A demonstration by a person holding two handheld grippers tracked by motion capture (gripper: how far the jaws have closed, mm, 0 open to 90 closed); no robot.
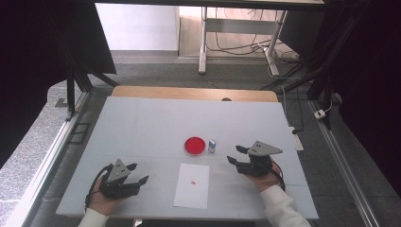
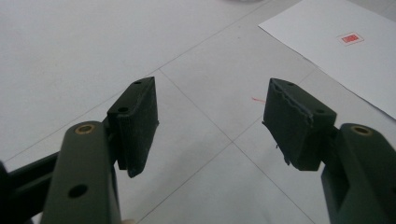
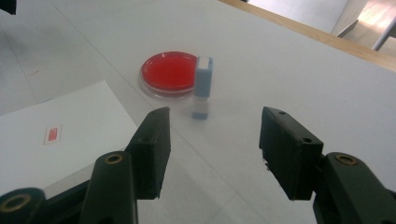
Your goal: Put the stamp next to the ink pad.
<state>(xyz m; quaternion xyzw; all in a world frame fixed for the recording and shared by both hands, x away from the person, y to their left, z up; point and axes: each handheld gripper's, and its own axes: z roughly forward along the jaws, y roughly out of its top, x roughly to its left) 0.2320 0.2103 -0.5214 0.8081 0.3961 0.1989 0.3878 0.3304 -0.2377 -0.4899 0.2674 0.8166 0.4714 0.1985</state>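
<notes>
A round dish of red ink (image 1: 195,146) (image 3: 169,73) lies near the table's middle. A small blue and white stamp block (image 1: 212,146) (image 3: 203,88) stands upright just to its right. In front of the dish lies a white sheet of paper (image 1: 192,185) (image 3: 56,121) (image 2: 341,51) bearing a small red stamp mark (image 1: 193,182) (image 3: 52,134) (image 2: 350,38). My right gripper (image 1: 236,155) (image 3: 215,144) hovers open to the right of the stamp, which stands ahead of its empty jaws. My left gripper (image 1: 137,173) (image 2: 210,126) rests open at the front left, nothing between its jaws.
The white table top (image 1: 142,127) ends in a wooden back edge (image 1: 194,93) (image 3: 327,39). Beyond it stand desk legs (image 1: 203,42) and loose cables on the floor. A power strip (image 1: 297,141) lies at the table's right edge.
</notes>
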